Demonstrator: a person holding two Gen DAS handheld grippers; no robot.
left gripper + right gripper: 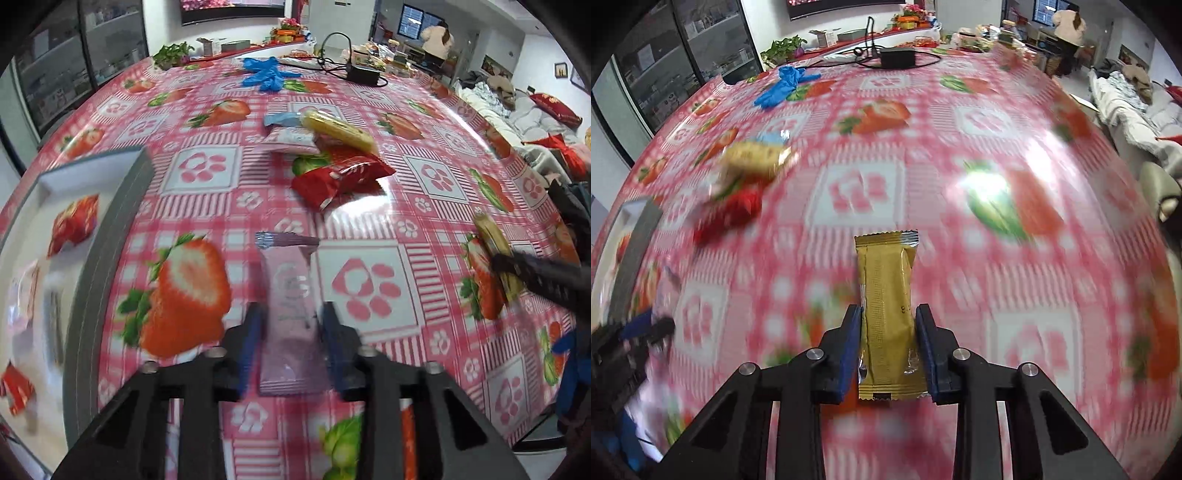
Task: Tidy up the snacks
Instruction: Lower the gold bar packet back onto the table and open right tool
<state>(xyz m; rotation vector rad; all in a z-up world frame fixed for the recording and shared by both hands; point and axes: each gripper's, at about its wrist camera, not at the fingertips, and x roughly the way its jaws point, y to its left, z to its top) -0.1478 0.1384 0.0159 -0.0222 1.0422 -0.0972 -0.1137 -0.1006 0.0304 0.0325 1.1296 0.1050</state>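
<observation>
My left gripper (291, 317) is shut on a pink snack bar (291, 306), held above the strawberry tablecloth. My right gripper (888, 317) is shut on a gold snack bar (888, 302); that bar also shows in the left wrist view (493, 240), clamped in the right gripper at the right. A pile of loose snacks lies mid-table: red packets (340, 177), a yellow packet (340, 129), a pink one (291, 142) and a blue one (282, 119). A grey-rimmed white box (107, 243) at the left holds red packets (74, 223).
Blue gloves (267, 74) and a black power adapter with cable (364, 74) lie at the table's far side. A potted plant (171, 55) stands at the far edge. The right wrist view is blurred. A sofa (535, 118) is to the right.
</observation>
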